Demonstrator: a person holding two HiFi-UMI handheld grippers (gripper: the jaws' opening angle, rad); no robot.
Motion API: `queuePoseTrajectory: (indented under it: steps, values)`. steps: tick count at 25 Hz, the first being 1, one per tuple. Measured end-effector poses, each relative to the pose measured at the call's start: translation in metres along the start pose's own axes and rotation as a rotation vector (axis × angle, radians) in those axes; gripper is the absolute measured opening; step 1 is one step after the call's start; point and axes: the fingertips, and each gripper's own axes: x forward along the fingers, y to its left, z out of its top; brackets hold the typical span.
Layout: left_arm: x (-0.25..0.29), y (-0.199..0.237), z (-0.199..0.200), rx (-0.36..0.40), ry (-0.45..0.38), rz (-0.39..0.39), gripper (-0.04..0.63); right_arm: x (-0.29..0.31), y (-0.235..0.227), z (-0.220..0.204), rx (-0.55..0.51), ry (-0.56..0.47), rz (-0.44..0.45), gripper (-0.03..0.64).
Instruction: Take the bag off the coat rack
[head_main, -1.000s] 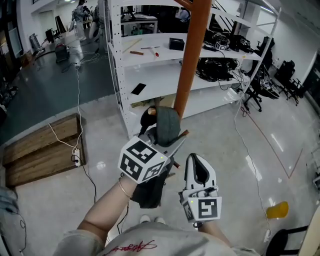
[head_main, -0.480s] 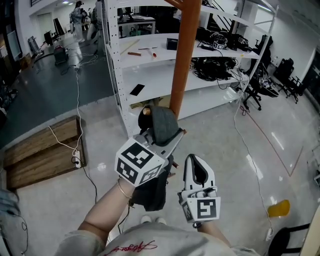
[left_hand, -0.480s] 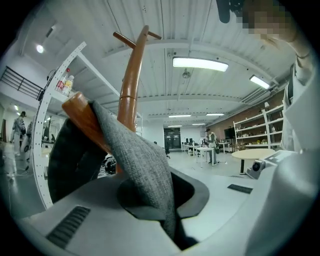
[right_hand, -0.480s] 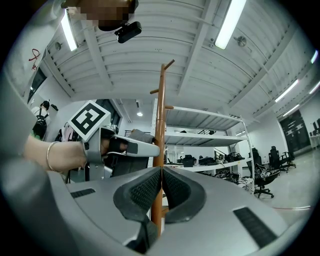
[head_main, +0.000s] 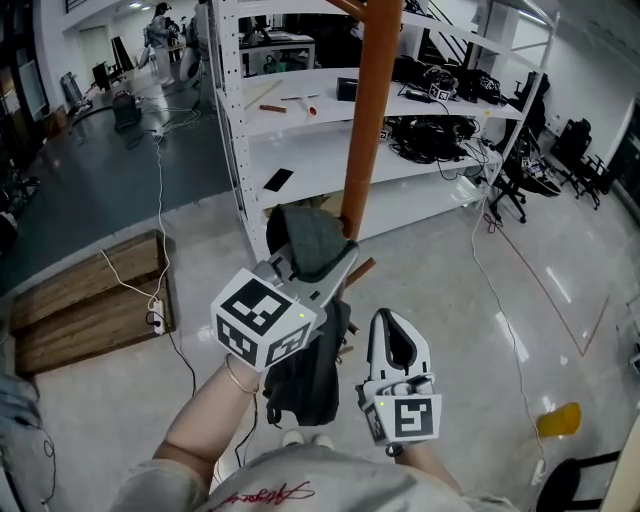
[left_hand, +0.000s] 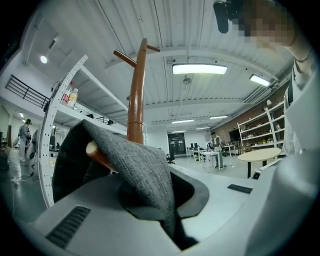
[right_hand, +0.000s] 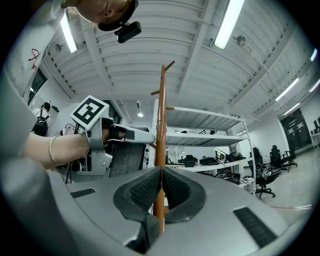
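**Left claw clamped on the bag strap at the peg**

Closest in, the right claw hangs idle, jaws pressed together tip to tip with nothing between them. Its own view lines that seam up with the orange-brown pole far behind, but there is no contact.

Just beside it, a touch higher, the left claw is the busy one. It is pinched tight on the grey woven strap, the fabric squeezed down between the pads. From the head view the jaw tips are buried under that strap, so the grip reads best from the left gripper view.

Below hangs the bag, dark, its upper part hidden behind the marker cube and the forearm. Its shape is hard to make out.

Further on, the strap arches over the pale end of a wooden peg. Whether it bears on the peg I cannot tell. The peg's root is hidden by the fabric.

Then the coat rack, its top cut off in the head view.

Behind it stand the white shelves, with black cables heaped to the right. On the floor, wooden pallets lie left, and a small yellow object, too small to name, lies right.
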Motion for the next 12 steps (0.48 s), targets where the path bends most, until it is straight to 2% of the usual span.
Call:
queuePoseTrajectory:
  steps: [2,6,10,12]
  values:
    - [-0.005,0.004,0.004,0.005,-0.009,0.017,0.015,0.001,0.001,0.001,-0.015,-0.022,0.008,0.018]
    - [-0.016,0.011,0.01,0.01,-0.025,0.052,0.015,0.0,0.008,0.0,0.003,0.004,0.023,0.018]
    - [-0.028,0.015,0.019,0.019,-0.049,0.087,0.015,0.001,0.012,0.004,-0.018,-0.04,0.047,0.018]
    - [-0.034,0.017,0.021,0.024,-0.055,0.104,0.016,0.001,0.015,0.002,-0.001,-0.018,0.054,0.018]
